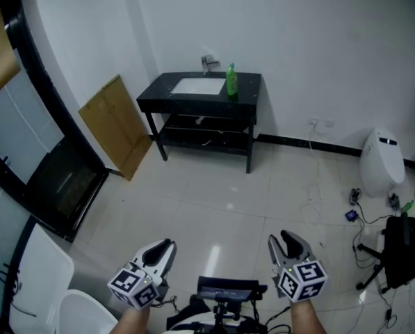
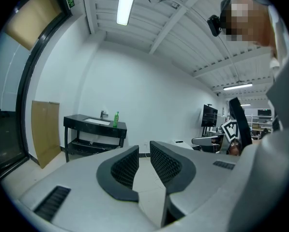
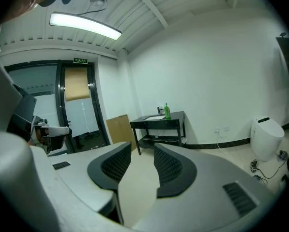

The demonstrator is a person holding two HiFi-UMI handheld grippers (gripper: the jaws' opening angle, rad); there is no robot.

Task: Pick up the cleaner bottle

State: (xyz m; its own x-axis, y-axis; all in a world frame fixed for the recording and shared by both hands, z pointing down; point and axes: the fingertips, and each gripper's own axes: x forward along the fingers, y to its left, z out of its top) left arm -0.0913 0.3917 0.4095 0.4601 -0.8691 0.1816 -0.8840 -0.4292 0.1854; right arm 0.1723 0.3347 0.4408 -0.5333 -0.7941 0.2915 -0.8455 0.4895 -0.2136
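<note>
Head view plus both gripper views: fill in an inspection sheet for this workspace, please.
Surface: black table against the white wall, with inset sink and faucet.
Job's things: green cleaner bottle upright on the table top, right of the sink.
Clutter: cardboard sheet leaning on the wall left of the table; white appliance on the floor at right.
Grippers: left gripper and right gripper far from the table, jaws slightly apart, nothing between them.
Cables: loose cables on the floor at right, by a black stand.
Surroundings: pale tiled floor; glass door at left.
</note>
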